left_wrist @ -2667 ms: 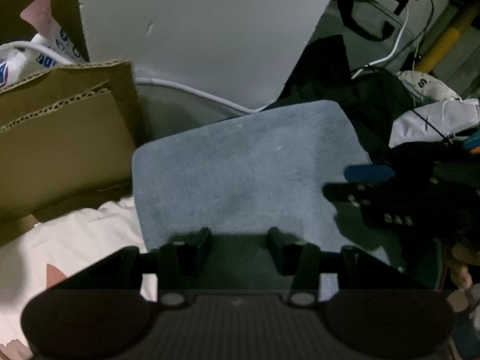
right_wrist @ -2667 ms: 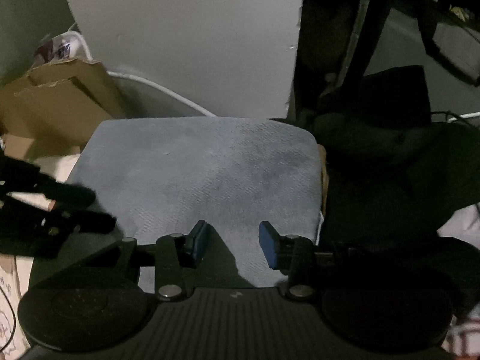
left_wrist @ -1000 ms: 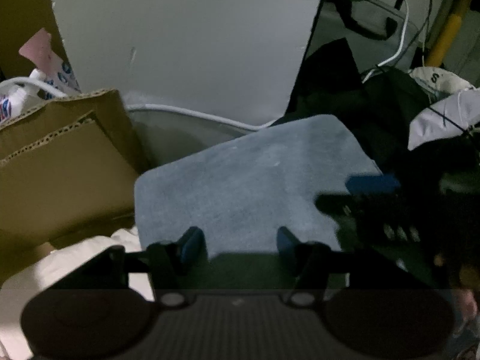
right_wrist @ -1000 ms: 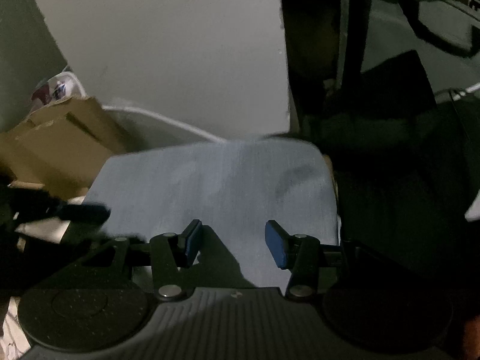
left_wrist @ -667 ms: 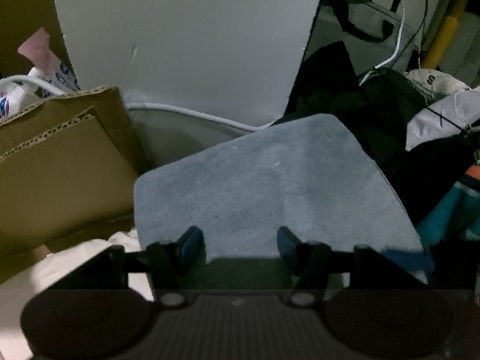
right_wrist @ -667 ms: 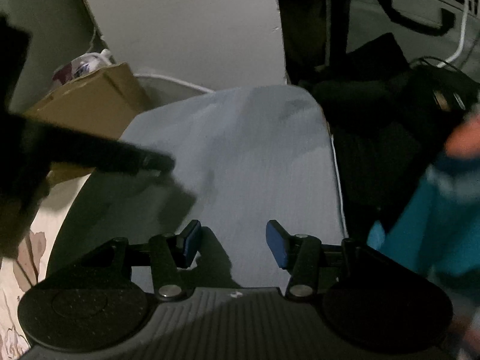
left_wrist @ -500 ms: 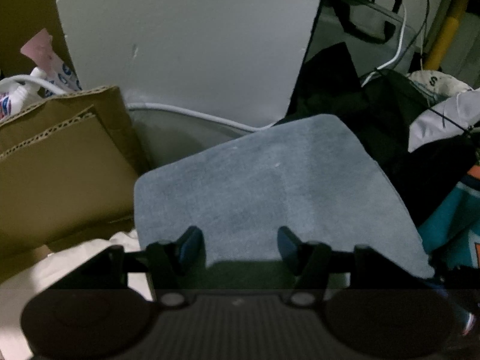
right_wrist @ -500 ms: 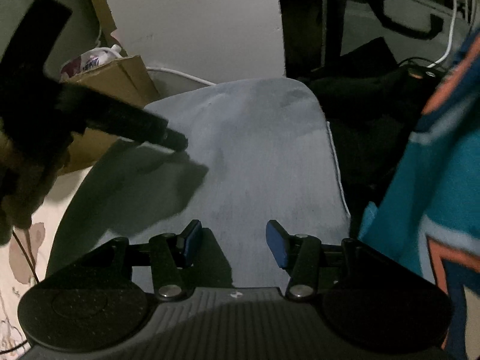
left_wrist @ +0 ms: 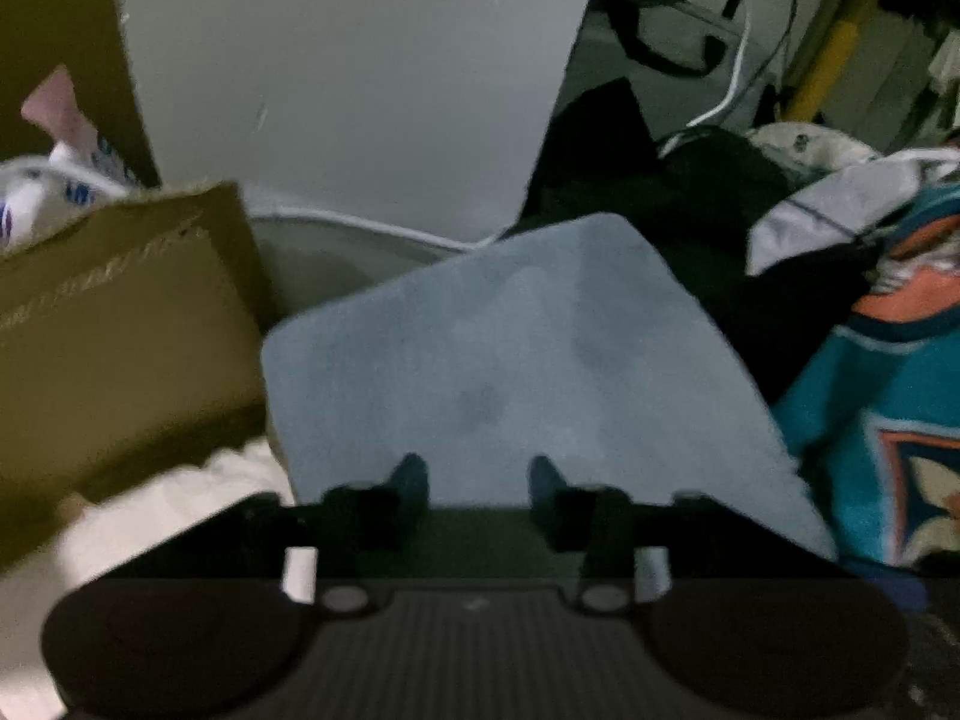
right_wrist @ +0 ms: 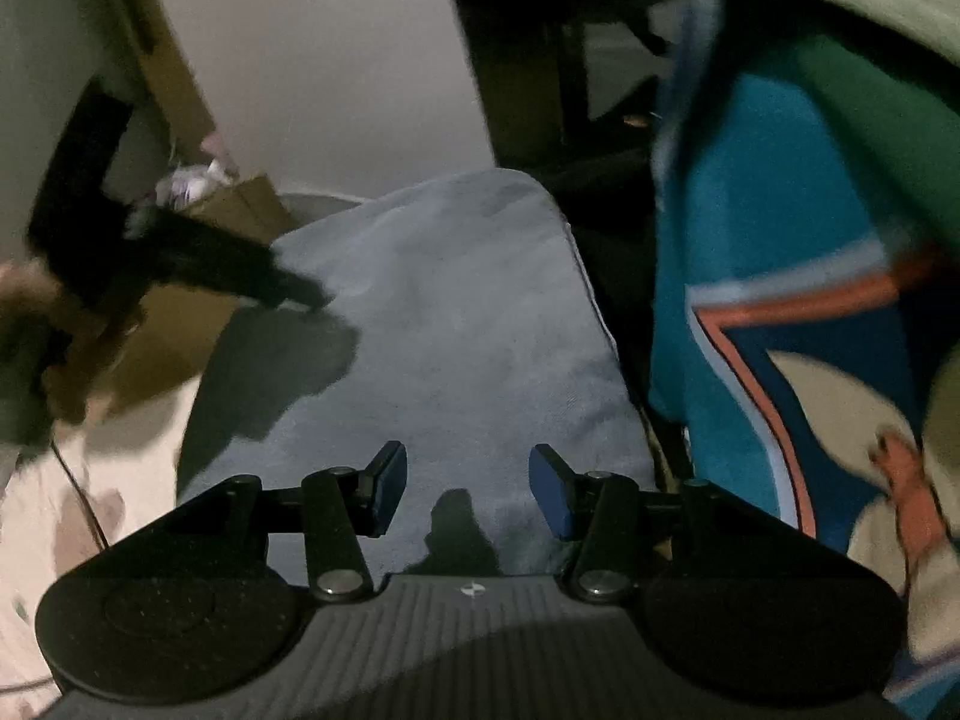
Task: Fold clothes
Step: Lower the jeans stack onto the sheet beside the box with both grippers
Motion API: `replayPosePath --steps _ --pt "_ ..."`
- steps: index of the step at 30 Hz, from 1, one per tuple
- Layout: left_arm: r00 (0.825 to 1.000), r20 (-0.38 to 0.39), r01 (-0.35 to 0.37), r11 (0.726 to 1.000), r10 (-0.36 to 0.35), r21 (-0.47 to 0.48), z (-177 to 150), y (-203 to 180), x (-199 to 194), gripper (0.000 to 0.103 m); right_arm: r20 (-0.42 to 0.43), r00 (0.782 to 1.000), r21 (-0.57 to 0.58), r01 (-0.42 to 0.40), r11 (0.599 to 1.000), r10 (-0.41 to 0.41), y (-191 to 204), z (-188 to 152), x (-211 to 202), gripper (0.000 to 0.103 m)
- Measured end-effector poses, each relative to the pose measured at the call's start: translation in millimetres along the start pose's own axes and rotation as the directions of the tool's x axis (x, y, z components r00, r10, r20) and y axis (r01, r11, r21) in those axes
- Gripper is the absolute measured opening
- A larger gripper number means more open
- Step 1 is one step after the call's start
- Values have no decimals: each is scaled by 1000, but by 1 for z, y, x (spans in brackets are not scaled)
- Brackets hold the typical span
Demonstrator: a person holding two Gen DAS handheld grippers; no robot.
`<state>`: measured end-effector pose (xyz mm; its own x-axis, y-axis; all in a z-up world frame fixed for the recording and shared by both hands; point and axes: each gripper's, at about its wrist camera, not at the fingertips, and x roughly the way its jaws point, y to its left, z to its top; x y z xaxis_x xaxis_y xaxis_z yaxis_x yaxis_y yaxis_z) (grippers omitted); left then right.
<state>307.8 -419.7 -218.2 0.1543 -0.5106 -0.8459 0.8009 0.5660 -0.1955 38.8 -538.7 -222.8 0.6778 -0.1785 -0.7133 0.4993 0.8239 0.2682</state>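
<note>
1. The left hand-held gripper [left_wrist: 477, 483] has just been closing; its jaws stand apart with nothing between them.
2. The right hand-held gripper [right_wrist: 468, 486] gapes empty.
3. One folded grey-blue fleece cloth [left_wrist: 516, 360] lies directly ahead of both.
4. One teal-and-orange jersey [right_wrist: 798, 312] hangs right of it.
5. One brown cardboard box [left_wrist: 114, 324] crowds the cloth's left edge.

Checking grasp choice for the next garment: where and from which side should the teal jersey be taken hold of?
Probably the teal jersey by its near left edge beside the grey cushion, approached from the cushion side with the right gripper. That edge hangs free and unobstructed; the rest is bunched.
</note>
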Motion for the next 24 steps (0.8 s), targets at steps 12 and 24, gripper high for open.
replayPosePath --steps 12,24 --pt "999 -24 43 998 -42 35 -46 -4 -4 30 29 999 286 -27 958 20 -13 -39 -7 55" --pt "999 -42 18 999 -17 35 -54 1 11 30 23 981 561 -171 810 191 -45 -74 29 56"
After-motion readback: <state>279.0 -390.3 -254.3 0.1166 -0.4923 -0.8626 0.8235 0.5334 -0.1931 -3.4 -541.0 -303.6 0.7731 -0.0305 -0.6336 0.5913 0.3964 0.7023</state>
